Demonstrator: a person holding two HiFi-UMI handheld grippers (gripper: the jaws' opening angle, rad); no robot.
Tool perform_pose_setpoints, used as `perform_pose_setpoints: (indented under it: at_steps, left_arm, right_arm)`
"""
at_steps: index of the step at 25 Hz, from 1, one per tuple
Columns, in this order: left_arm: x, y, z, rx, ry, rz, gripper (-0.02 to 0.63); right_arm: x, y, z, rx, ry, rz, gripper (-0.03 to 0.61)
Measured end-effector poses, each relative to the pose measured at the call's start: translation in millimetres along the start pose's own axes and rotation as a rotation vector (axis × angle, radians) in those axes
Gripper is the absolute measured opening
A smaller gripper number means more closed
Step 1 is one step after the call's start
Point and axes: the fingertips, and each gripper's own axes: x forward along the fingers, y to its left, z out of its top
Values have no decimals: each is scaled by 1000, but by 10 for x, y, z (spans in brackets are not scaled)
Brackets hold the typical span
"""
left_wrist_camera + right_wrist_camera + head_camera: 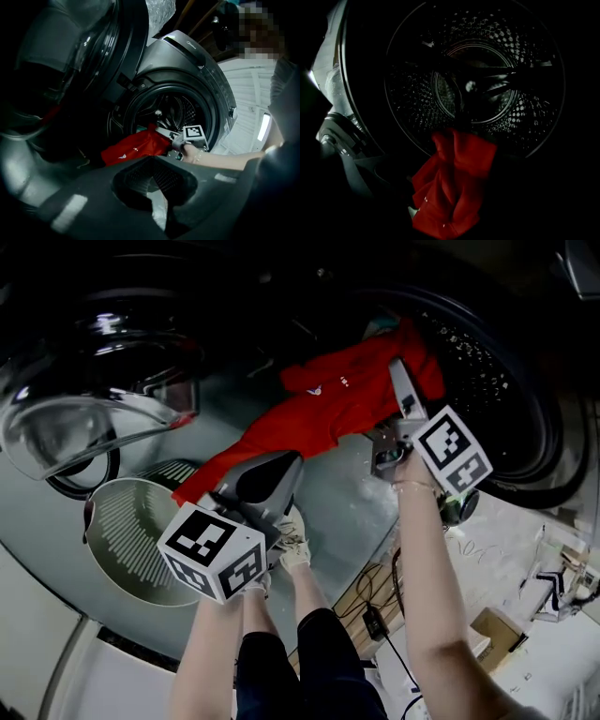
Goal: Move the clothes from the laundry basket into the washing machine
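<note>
From the head view, my right gripper point(397, 373) pinches the red garment point(328, 399), which is draped across the washing machine's point(525, 418) near rim. In the left gripper view, my left gripper's point(154, 159) jaws meet, empty. In the right gripper view, the garment hangs out of the drum point(417, 108).

Garment point(328, 404) at the washing machine's point(187, 61) mouth bright red, with small white marks; machine dark grey; its drum point(487, 47) dark, patterned with dotted holes; marker cubes point(211, 554) before the machine white with black squares; laundry basket point(131, 540) beside the machine pale, slot-ribbed.
</note>
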Motion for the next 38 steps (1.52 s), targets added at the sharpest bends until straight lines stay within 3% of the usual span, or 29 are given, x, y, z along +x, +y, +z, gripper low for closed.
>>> perform_pose_setpoints:
  at_steps: [6,12,15,17,18,19,21,26,29,33,38]
  left_arm:
    - [-98,106,-115,-13,13,19,2]
    - [-160,204,-209,-33,14,37,2]
    - [-165,208,-269,-40,22,34,2]
    - [-175,213,-288,-44,28,34,2]
    - [-183,221,-288,-45,29,34,2]
    - [-190,230,-287,-44,26,34,2]
    - [-197,230,-289,-45,23,28,2]
    - [-173,123,-251,-47,31,7,2]
    - [-146,64,-167,-41,31,-4,2]
    - [-106,8,-29,-29,26,-16,2]
    - [-49,-15,76,-14,23,-27,2]
  right_arm:
    - [-264,-89,-809,43,94,-46,538]
    - [-65,-258,-1421,98,220,-148,555]
    - [0,-282,-1646,152,246,-155,553]
    - [47,-270,-1639,127,243,-143,399]
    - [62,-250,-1597,102,241,-132,300]
    - [66,-214,-1540,79,238,-113,152]
    - [23,-103,-1380,53,209,-56,98]
    - [-159,100,-645,6,26,25,83]
    - [-164,89,-176,-2,-83,6,75]
    - [-113,121,383,-93,-200,-19,75]
    - [2,119,798,-121,-303,-53,77]
